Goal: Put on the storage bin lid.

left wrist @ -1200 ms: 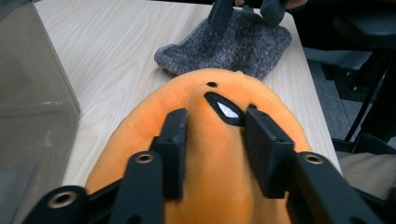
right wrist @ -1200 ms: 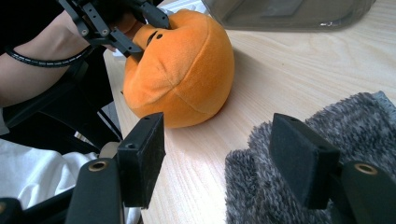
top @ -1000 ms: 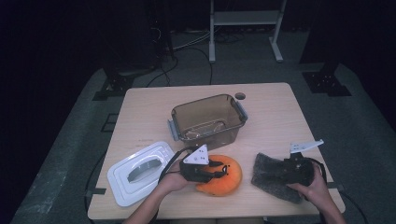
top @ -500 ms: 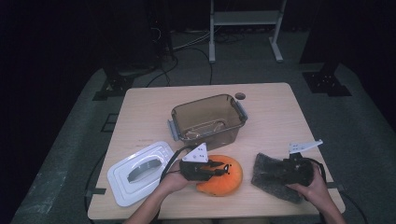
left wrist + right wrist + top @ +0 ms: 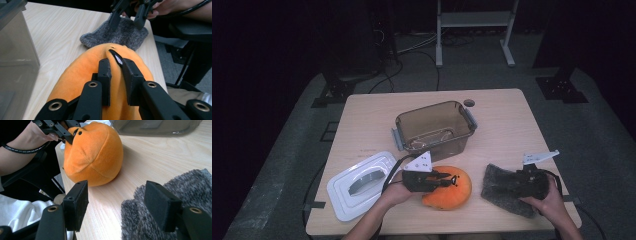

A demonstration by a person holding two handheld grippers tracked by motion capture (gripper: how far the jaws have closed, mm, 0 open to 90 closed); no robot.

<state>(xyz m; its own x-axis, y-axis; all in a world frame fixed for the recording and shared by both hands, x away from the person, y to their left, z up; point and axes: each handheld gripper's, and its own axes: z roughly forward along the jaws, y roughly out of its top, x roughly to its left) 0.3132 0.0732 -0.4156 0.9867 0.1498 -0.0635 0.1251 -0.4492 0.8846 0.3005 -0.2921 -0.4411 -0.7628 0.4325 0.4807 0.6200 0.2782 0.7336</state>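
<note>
Left gripper (image 5: 115, 72) fingers just closed, pinching fold of orange plush (image 5: 447, 187) at near table (image 5: 512, 120) edge. Right gripper (image 5: 120, 202) fingers spread wide, straddling edge of grey woolly cloth (image 5: 507, 190), not gripping. Behind: brown bin (image 5: 434, 127); contents unclear.

— What stands at the middle of the tabletop (image 5: 362, 125)?

— A clear brown plastic storage container (image 5: 434, 127), open at the top, with a grey latch at each end.

— And its lid?

— A white lid (image 5: 362, 184) with a grey handle lies flat, nearer the tabletop's front edge than the container and off to its left, well apart from it.

— Anything beyond the container?

— A small round hole (image 5: 469, 103) in the tabletop just past its far right corner, and farther back, on the floor, a white metal stand (image 5: 474, 22) with cables beside it.
</note>
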